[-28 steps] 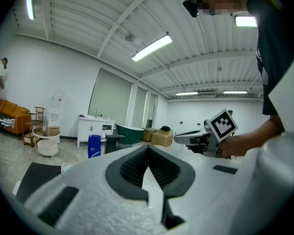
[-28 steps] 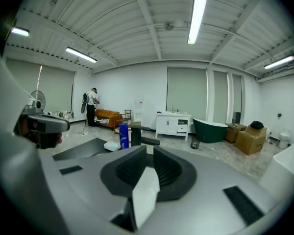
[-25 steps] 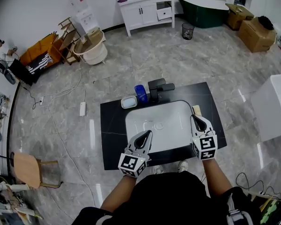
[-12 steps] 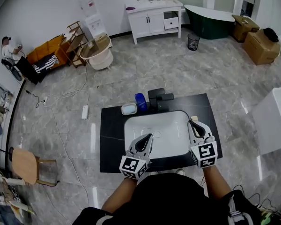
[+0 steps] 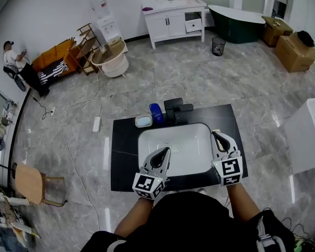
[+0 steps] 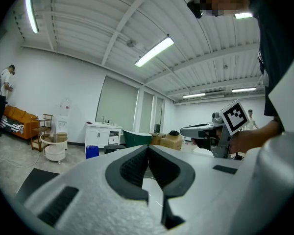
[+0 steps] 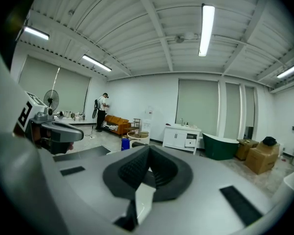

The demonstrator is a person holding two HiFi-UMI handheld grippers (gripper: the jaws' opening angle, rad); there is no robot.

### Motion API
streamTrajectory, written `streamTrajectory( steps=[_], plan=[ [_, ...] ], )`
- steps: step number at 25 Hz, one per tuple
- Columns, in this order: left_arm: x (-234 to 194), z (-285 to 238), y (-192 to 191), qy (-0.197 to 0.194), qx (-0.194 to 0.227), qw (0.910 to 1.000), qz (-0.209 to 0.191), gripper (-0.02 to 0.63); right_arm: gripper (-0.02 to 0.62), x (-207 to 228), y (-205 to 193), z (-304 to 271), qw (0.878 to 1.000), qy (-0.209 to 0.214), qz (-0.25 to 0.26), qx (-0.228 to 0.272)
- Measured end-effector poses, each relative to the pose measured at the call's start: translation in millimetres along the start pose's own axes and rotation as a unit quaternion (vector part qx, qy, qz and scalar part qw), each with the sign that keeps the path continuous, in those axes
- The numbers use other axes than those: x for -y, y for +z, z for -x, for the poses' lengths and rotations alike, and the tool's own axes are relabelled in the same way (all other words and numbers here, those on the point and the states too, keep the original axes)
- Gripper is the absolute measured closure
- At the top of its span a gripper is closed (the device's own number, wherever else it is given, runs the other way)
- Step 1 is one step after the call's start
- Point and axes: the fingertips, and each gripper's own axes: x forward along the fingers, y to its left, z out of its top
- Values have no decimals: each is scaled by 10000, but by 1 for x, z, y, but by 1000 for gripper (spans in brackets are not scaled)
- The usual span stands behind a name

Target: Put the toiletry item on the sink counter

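Note:
A black counter (image 5: 125,140) holds a white sink basin (image 5: 186,146). At its back stand a blue cup (image 5: 157,112), a pale soap dish (image 5: 144,121) and a black faucet (image 5: 176,108). My left gripper (image 5: 165,150) hovers over the basin's front left, shut and empty. My right gripper (image 5: 216,135) hovers over the basin's right rim, also shut with nothing in it. In the left gripper view the closed jaw tips (image 6: 148,148) point toward the blue cup (image 6: 91,152). In the right gripper view the jaws (image 7: 148,150) meet, with the blue cup (image 7: 125,144) beyond.
A white vanity cabinet (image 5: 173,16), a dark green bathtub (image 5: 236,20) and cardboard boxes (image 5: 291,49) line the far wall. A white tub (image 5: 111,62) and orange sofa (image 5: 52,62) are far left, a wooden chair (image 5: 34,185) near left, a white block (image 5: 307,135) at right.
The head view has drifted a little, so the counter sits slightly lower left in frame. Both grippers stay shut over the basin's front, almost unmoved.

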Motion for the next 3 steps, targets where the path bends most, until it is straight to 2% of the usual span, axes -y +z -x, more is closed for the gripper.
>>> streamTrajectory(
  steps=[3],
  plan=[
    [-6, 1, 1, 101, 18, 9999, 2, 597, 591, -1, 8, -2, 9999, -23, 0, 133]
  ],
)
